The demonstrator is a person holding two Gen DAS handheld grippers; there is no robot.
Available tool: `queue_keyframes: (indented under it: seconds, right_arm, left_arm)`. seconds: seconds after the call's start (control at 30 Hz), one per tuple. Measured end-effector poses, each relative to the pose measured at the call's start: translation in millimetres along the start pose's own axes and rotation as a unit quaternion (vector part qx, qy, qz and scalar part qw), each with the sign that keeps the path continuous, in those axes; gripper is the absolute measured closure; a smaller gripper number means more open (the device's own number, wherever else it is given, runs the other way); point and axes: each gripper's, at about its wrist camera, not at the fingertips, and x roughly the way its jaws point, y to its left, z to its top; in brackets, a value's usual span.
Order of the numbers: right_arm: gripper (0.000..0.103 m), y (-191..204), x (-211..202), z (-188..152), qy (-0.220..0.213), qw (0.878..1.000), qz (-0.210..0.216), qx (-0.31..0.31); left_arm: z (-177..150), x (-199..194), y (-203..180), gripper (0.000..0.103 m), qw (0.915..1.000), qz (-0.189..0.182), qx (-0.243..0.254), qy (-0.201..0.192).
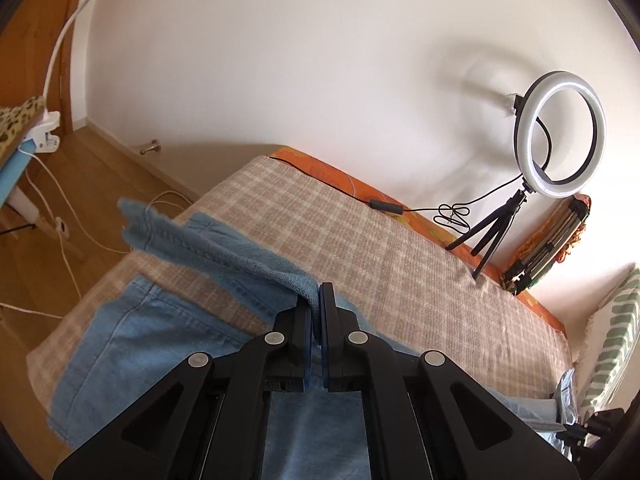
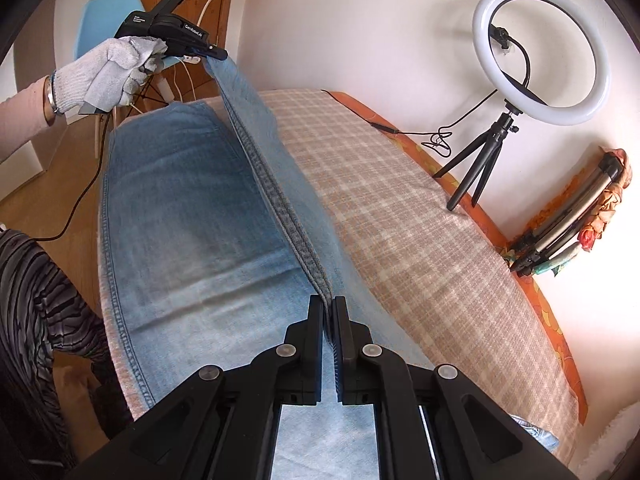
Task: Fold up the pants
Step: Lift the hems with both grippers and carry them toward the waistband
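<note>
Light blue denim pants (image 2: 180, 208) lie on a checked beige bedcover (image 2: 420, 216). One leg lies flat; the other leg's seamed edge (image 2: 280, 196) is lifted and stretched taut between the two grippers. My right gripper (image 2: 329, 304) is shut on that edge near the front. My left gripper (image 2: 218, 55), held by a gloved hand, is shut on the far end of the same edge. In the left wrist view the left gripper (image 1: 316, 294) pinches the denim (image 1: 224, 256), whose hem (image 1: 136, 220) hangs out beyond the bed's end.
A lit ring light (image 2: 540, 52) on a small black tripod stands at the bed's far side by the white wall, its cable (image 2: 436, 138) on the cover. A folded tripod (image 2: 560, 232) lies beside it. A blue chair (image 2: 104, 24) and lamp (image 1: 60, 52) stand on the wooden floor.
</note>
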Motion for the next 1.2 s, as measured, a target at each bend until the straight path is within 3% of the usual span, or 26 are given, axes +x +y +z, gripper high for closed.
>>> queue_keyframes:
  seconds: [0.3,0.53,0.57,0.63,0.7,0.8,0.87,0.93,1.03,1.2]
  right_arm:
    - [0.101,71,0,-46,0.058,0.997,0.043,-0.037]
    - [0.101,87,15,-58,0.1,0.993,0.05,-0.046]
    - [0.101,89,16,-58,0.104,0.992,0.05,-0.05]
    - [0.101,91,17,-58,0.11,0.991,0.048,-0.054]
    - [0.101,89,17,-56,0.113,0.992,0.045,-0.045]
    - [0.101,86,16,-53,0.115,0.992,0.041,-0.036]
    - [0.101,87,15,-51,0.119,0.991,0.039,-0.036]
    - [0.101,90,15,-50,0.126,0.99,0.04,-0.041]
    - [0.101,96,18,-50,0.142,0.987,0.053,-0.051]
    - [0.094,99,28,-43,0.16,0.982,0.073,-0.064]
  left_arm:
    - [-94,-35,44,0.101,0.9979,-0.001,-0.063,0.015]
    - [-120,-28,72,0.1,0.9908,-0.035,-0.13,0.007]
    - [-120,-27,76,0.097,0.9899,-0.037,-0.137,0.003]
    - [-117,-22,82,0.08,0.9857,-0.042,-0.163,0.001]
    - [-112,-16,89,0.069,0.982,-0.043,-0.184,-0.003]
    - [-105,-11,97,0.071,0.9799,-0.021,-0.196,-0.027]
    - [-99,-13,105,0.091,0.9764,-0.029,-0.21,-0.042]
    - [-97,-27,105,0.093,0.9754,-0.038,-0.207,-0.064]
    - [-105,-61,91,0.094,0.9804,-0.014,-0.16,-0.114]
    - [-128,-61,103,0.094,0.9858,0.044,-0.133,-0.094]
